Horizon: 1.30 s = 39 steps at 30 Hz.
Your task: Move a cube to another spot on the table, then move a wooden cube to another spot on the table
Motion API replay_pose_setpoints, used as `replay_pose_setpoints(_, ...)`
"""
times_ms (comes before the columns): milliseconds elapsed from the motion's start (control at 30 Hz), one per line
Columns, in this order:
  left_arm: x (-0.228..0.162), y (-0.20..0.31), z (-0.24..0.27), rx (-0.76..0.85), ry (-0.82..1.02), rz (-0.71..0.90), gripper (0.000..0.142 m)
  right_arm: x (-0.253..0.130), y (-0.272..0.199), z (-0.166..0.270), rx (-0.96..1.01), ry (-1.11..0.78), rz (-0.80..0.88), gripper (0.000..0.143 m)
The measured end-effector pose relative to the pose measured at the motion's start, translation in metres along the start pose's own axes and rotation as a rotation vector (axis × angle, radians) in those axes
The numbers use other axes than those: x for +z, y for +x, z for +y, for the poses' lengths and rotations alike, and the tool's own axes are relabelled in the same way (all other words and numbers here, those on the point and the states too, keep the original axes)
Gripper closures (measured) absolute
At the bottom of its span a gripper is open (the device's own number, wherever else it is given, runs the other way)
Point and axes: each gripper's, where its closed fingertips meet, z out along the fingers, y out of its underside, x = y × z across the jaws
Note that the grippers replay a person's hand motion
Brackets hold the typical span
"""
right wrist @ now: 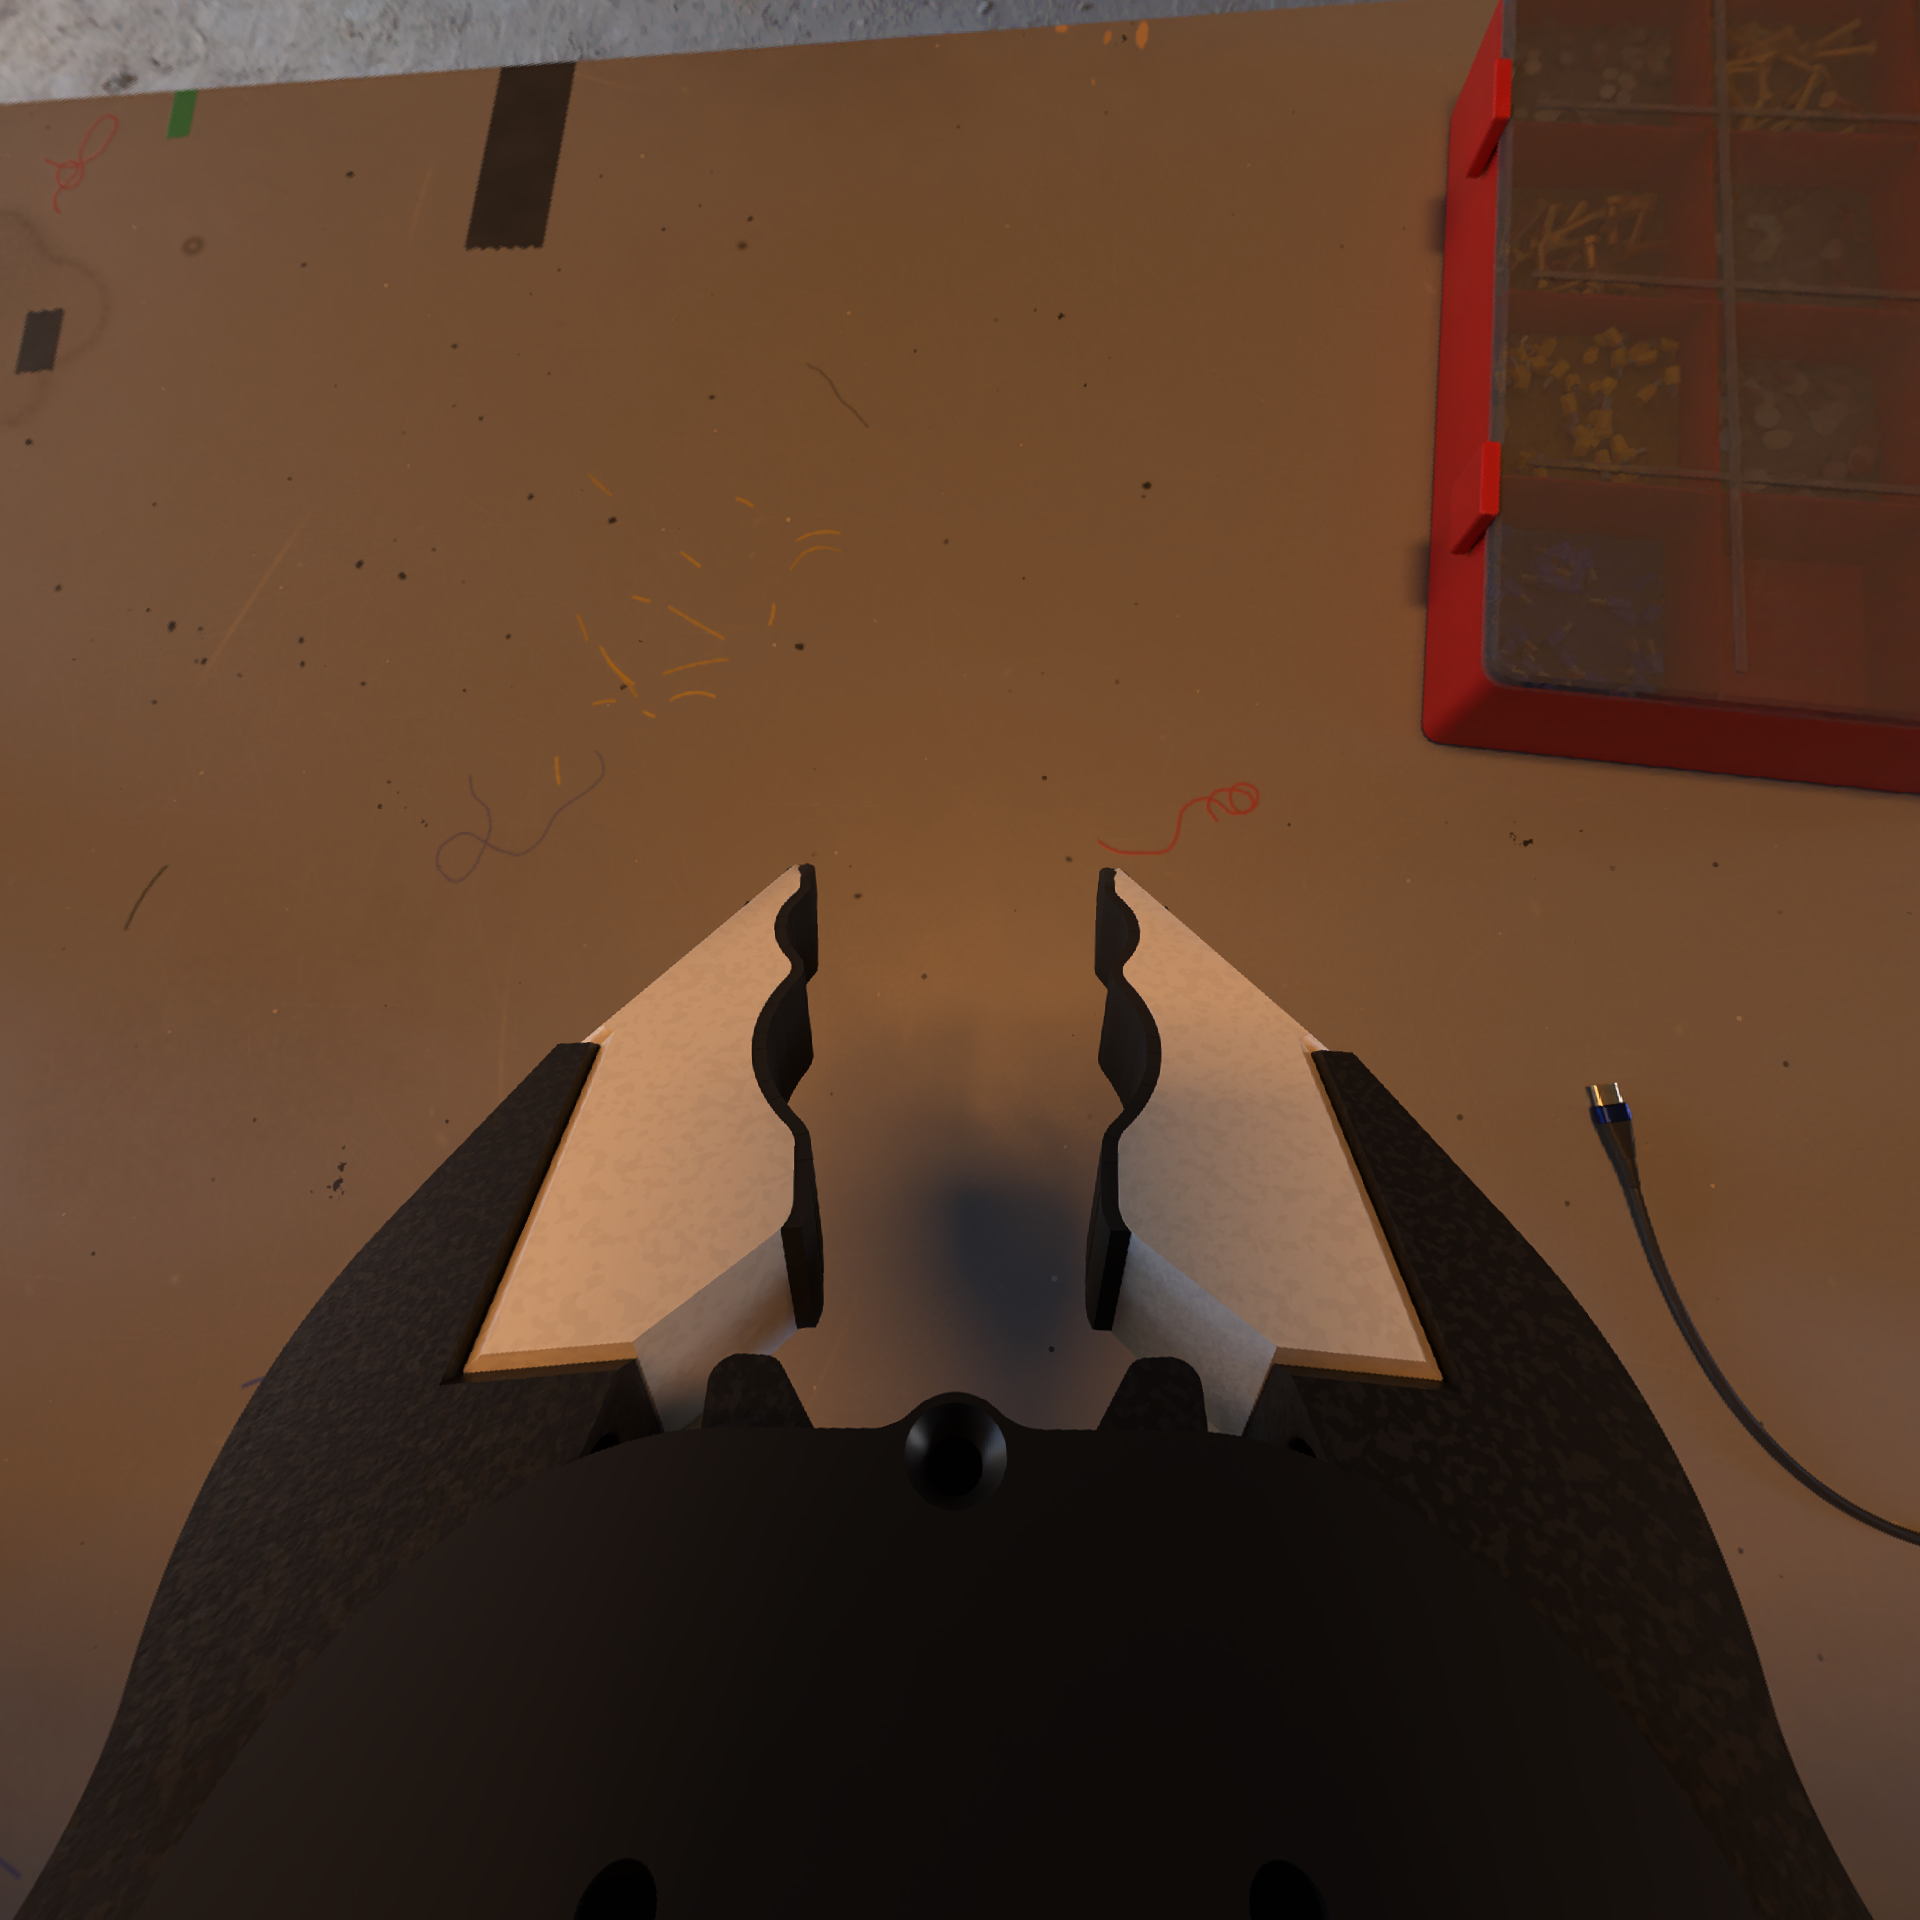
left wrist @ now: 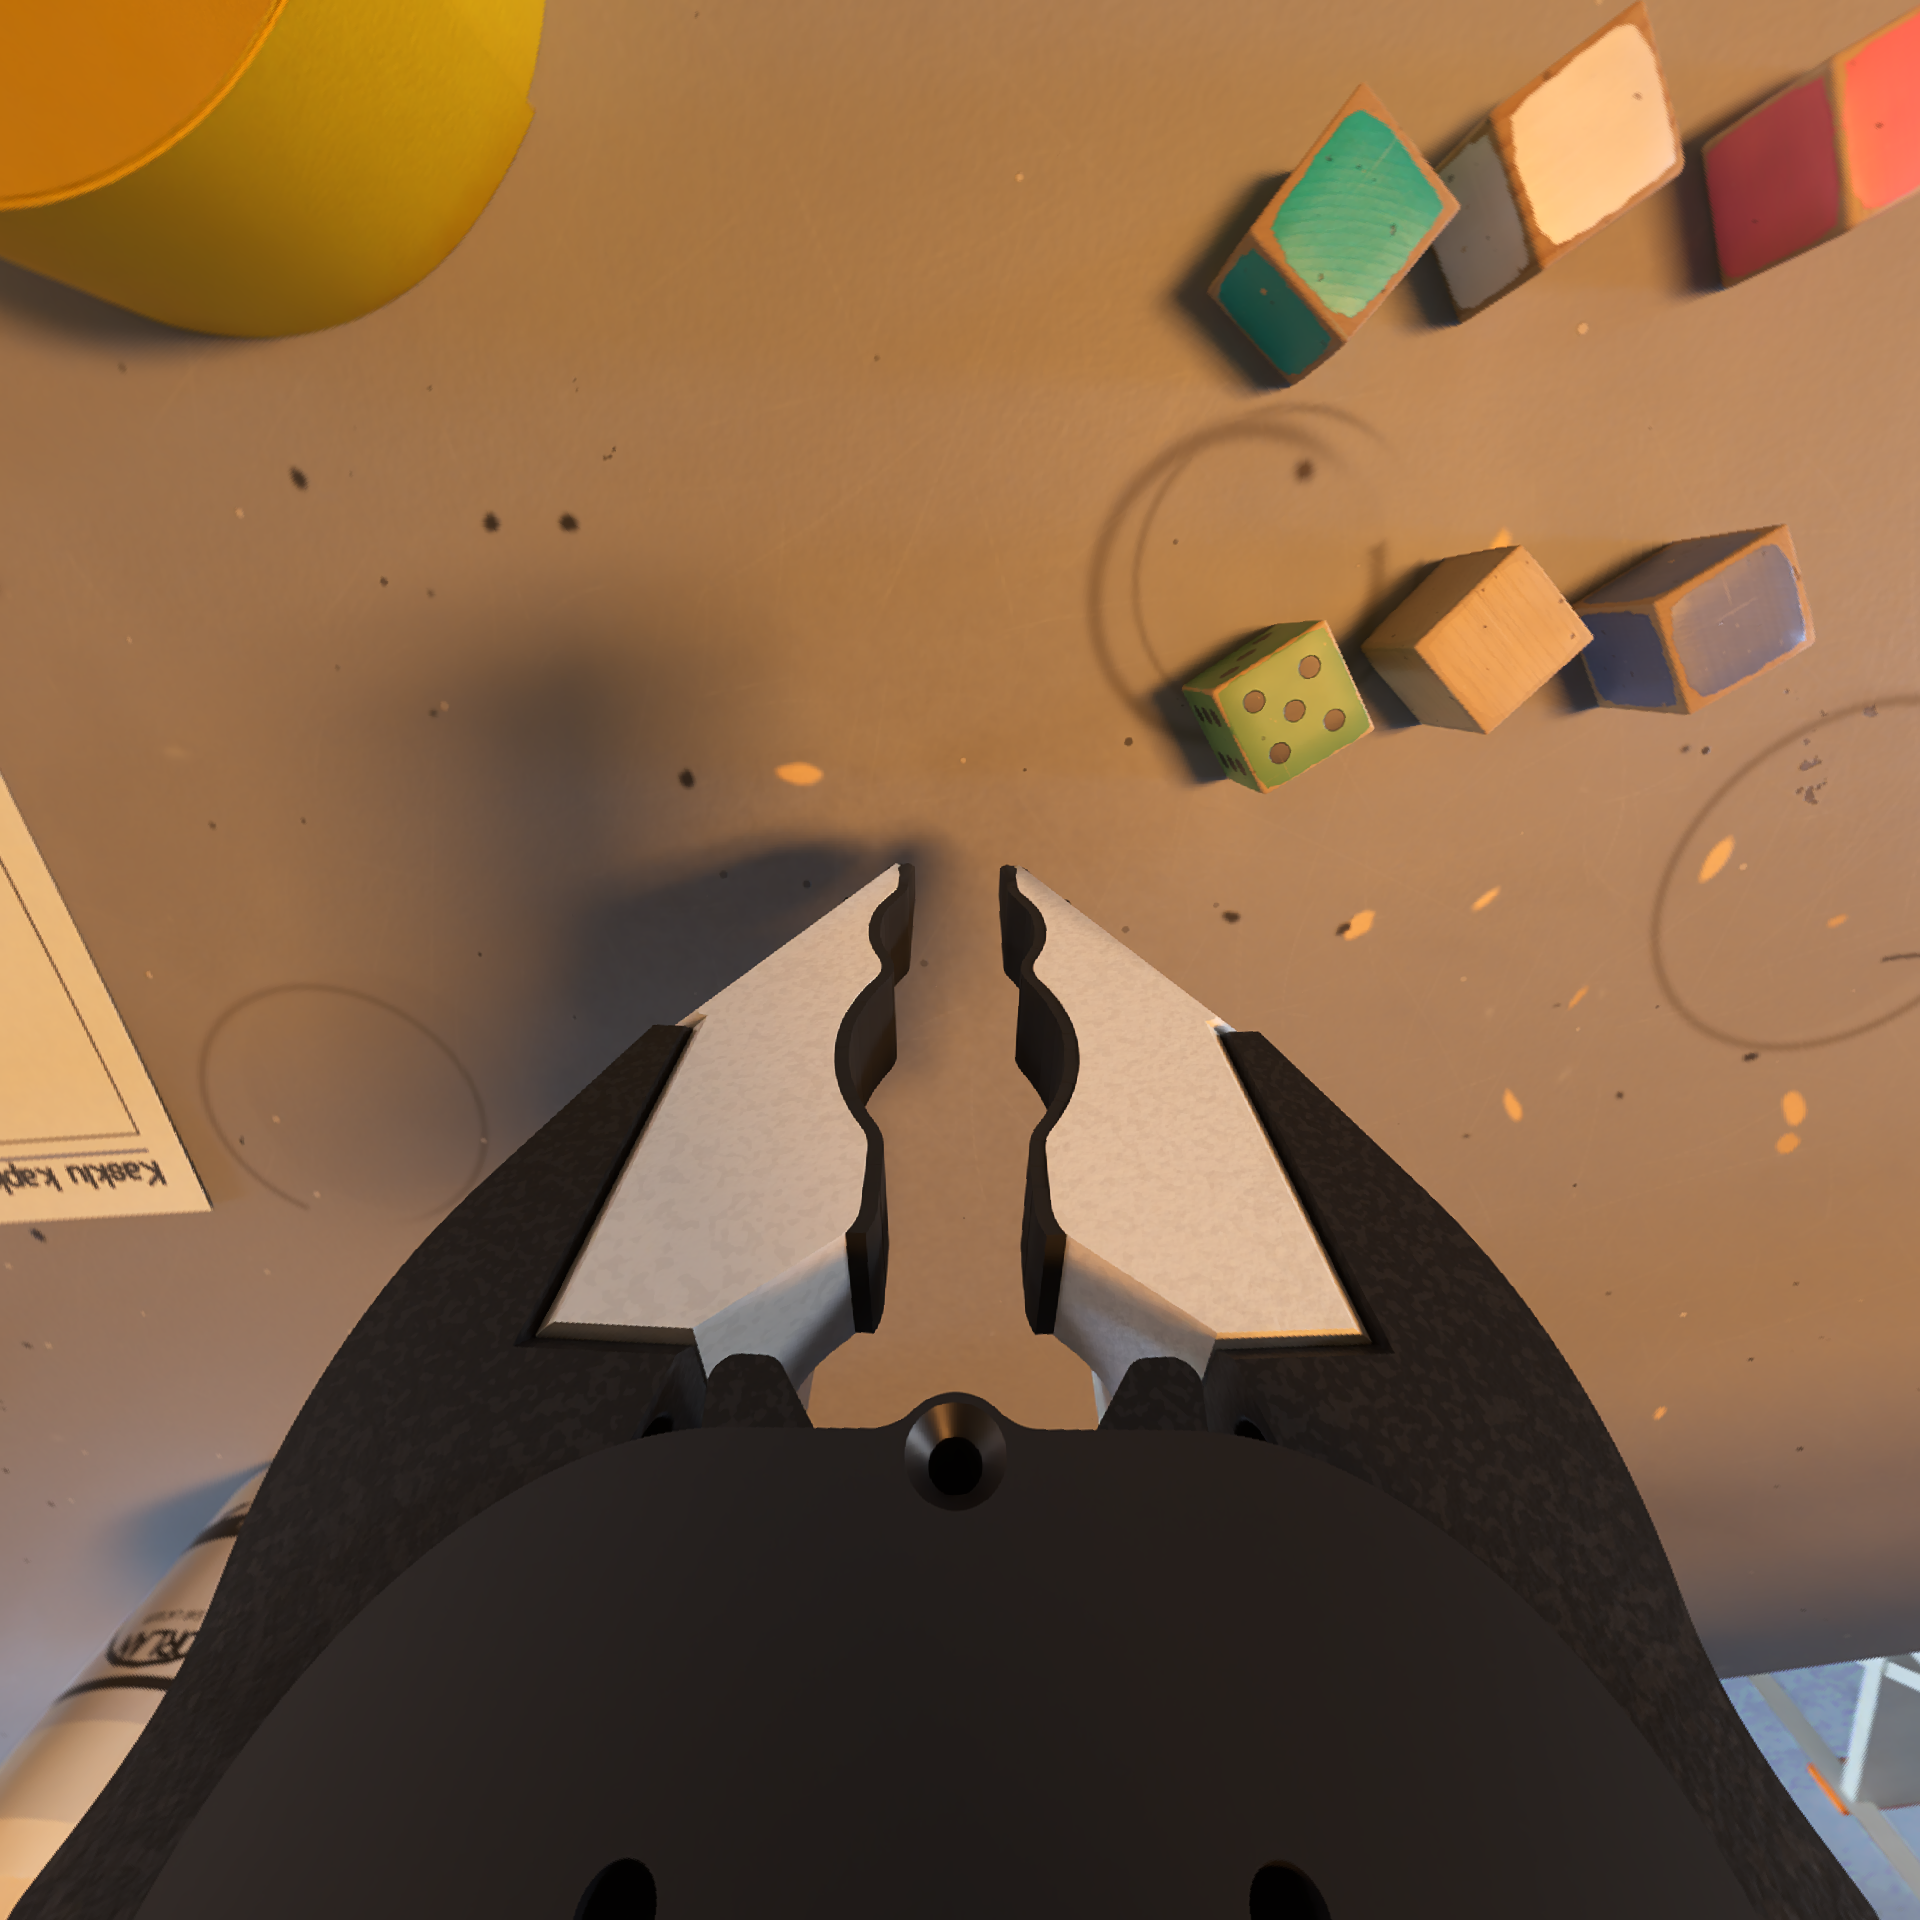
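Note:
In the left wrist view several cubes lie on the brown table [left wrist: 727,416], up and to the right of my left gripper [left wrist: 957,873]. The near row holds a green die [left wrist: 1280,704], a plain wooden cube [left wrist: 1475,636] and a blue-faced cube [left wrist: 1704,621]. The far row holds a teal-faced cube [left wrist: 1335,234], a white-faced cube [left wrist: 1569,156] and a red cube [left wrist: 1818,156]. My left gripper is empty, its jaws a narrow gap apart. My right gripper [right wrist: 956,873] is wide open and empty over bare table; no cube shows in its view.
A yellow-orange round container [left wrist: 239,145] stands far left. A paper sheet [left wrist: 62,1049] and a white tube [left wrist: 135,1662] lie at the left edge. In the right wrist view a red compartment box [right wrist: 1683,384] stands far right, with a cable [right wrist: 1683,1309] nearer.

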Motion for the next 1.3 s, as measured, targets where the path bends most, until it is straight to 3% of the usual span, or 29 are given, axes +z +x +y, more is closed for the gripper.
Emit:
replay_pose_setpoints(300,0.006,0.012,-0.024,0.192,0.043,-0.005,0.131,0.006,-0.002,0.006,-0.022,-0.045,0.0,0.09)
replay_pose_setpoints(600,-0.001,0.014,-0.029,0.129,0.118,0.063,0.133,0.01,-0.005,0.006,-0.038,-0.05,0.006,0.09)
replay_pose_setpoints(800,-0.069,0.008,-0.051,0.115,0.466,0.024,0.115,-0.002,-0.005,-0.012,-0.077,0.053,0.045,0.09)
replay_pose_setpoints(900,-0.112,0.032,-0.06,0.246,0.686,0.04,0.102,-0.021,-0.011,-0.036,-0.112,0.216,0.048,0.09)
replay_pose_setpoints(1000,-0.129,0.066,-0.057,0.44,0.779,0.073,0.096,-0.045,-0.03,-0.059,-0.142,0.429,-0.055,0.09)
replay_pose_setpoints(1167,-0.082,0.118,-0.045,0.78,0.538,0.095,0.105,-0.055,-0.043,-0.066,-0.12,0.51,-0.172,0.09)
replay_pose_setpoints(1300,-0.033,0.137,-0.041,0.893,0.278,0.073,0.104,-0.048,-0.044,-0.061,-0.138,0.458,-0.161,0.089)
